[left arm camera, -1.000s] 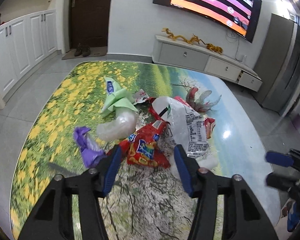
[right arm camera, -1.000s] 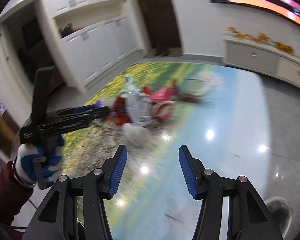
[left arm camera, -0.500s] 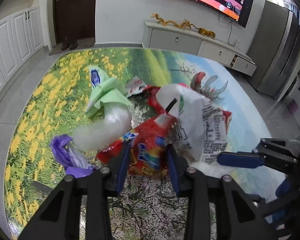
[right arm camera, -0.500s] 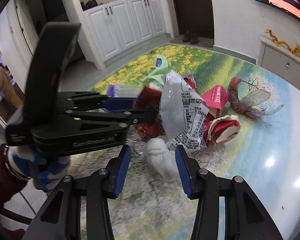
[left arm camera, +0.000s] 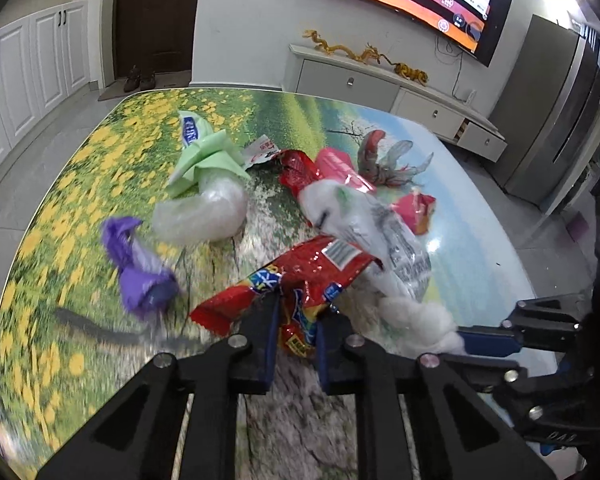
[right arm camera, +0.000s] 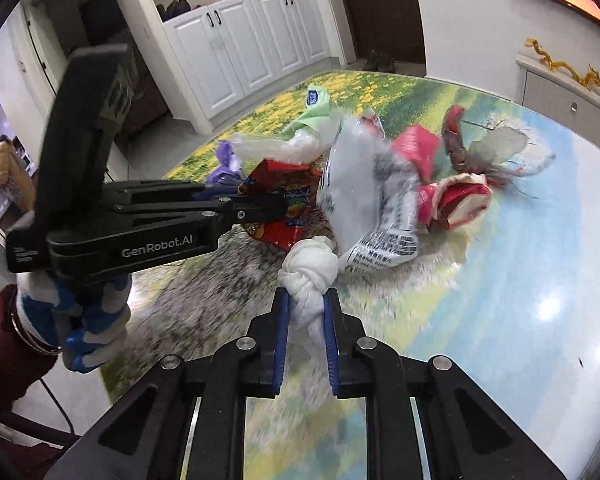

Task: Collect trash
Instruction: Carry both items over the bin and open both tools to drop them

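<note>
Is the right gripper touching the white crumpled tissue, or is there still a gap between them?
Touching. In the right wrist view, the right gripper has just closed, and both blue pads press against the white crumpled tissue between them.

Both grippers are pointed down at an angle over the table. L gripper is clamped on the red snack wrapper, jaws just squeezed in w/ the foil pinched between the pads. R gripper is clamped on the white tissue wad, jaws just closed too. L one is held by a hand in a blue/white glove, maroon sleeve seen behind it.
</note>
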A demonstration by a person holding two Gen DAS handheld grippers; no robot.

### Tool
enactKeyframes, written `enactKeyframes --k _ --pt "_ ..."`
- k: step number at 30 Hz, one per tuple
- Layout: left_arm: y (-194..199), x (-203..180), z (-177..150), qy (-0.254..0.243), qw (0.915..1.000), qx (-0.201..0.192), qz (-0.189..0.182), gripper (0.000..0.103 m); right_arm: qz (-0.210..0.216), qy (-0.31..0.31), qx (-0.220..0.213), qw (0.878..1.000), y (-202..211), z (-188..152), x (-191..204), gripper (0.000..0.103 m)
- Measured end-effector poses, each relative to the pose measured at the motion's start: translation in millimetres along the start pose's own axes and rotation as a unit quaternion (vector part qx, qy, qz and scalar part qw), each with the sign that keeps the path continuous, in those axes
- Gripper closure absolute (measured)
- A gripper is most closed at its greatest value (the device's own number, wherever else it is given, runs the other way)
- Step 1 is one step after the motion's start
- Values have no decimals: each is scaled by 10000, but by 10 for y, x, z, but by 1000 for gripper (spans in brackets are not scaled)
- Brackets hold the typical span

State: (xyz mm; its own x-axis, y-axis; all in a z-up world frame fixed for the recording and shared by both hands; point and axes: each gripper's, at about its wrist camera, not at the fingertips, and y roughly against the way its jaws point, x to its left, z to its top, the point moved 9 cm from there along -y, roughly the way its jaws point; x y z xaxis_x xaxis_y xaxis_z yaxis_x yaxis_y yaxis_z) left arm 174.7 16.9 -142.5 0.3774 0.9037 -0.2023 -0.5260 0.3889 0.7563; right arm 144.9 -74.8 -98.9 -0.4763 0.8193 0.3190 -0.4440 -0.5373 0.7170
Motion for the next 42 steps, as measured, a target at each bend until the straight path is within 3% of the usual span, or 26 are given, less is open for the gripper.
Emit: enactKeyframes --k 8,19,27,32,42 --pt "472 -135 -134 68 9995 -318 -29 89 26 -100 -389 9992 452 -149 195 87" --pt "1044 -577 -152 -103 9971 -750 -111 90 -335 -552 -1062 9922 1248 -432 22 87" --pt "1083 -1396 -138 -572 9941 -760 -513 90 -874 -1144 -1553 9773 1897 -876 -481 87" --pt "962 -1978 -139 -919 9909 -612 -765 90 -1313 -1680 -1792 9604 2294 -1241 -948 87" --pt "460 -3326 -282 -1853 9735 -66 -1337 90 -2065 -2580 -1656 9292 2763 -1996 -1923 87"
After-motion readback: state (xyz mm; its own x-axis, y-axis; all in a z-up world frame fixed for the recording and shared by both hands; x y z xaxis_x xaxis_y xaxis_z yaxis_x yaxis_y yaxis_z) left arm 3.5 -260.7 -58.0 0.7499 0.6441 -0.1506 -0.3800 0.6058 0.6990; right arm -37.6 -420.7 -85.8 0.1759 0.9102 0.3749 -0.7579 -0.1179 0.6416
